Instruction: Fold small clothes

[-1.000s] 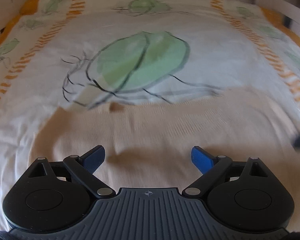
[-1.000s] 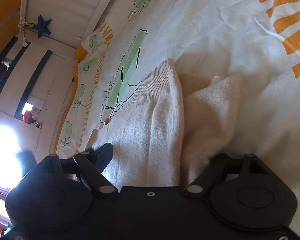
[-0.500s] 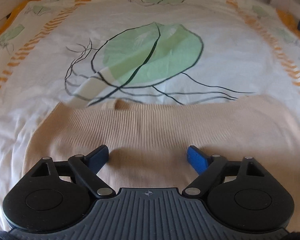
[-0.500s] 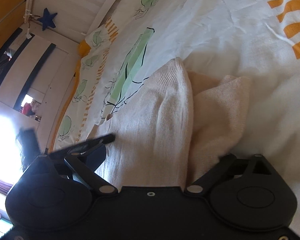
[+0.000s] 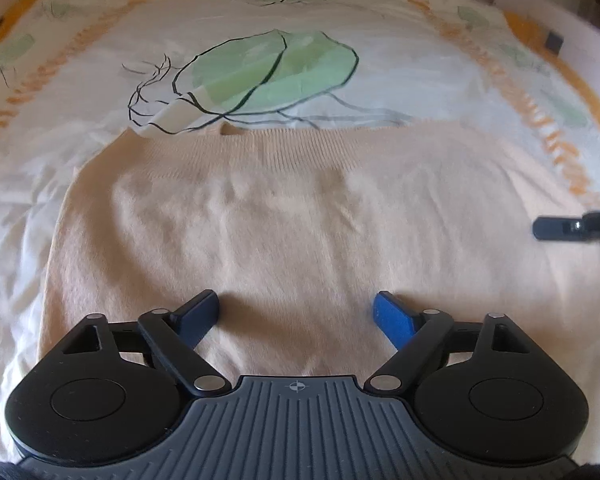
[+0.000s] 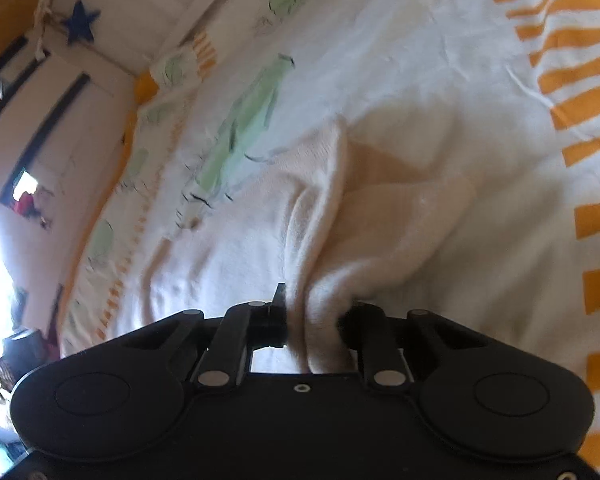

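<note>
Peach knit top (image 5: 284, 224) lies spread flat on the leaf-print bedsheet (image 5: 260, 20), ribbed hem toward the far side. My left gripper (image 5: 296, 312) hovers over its near edge, blue fingers (image 5: 392, 316) spread wide, gripping nothing. My right gripper (image 6: 316, 320) is clenched on a bunched fold of the top's right side (image 6: 320, 240); fabric looks slightly lifted there, though blur makes that uncertain.

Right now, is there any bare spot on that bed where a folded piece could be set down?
Yes: the bedspread lies bare beyond the beige sweater, around the big green leaf print, and along the orange-striped border. It is crowded nearer, where the sweater bunches in the right gripper.
</note>
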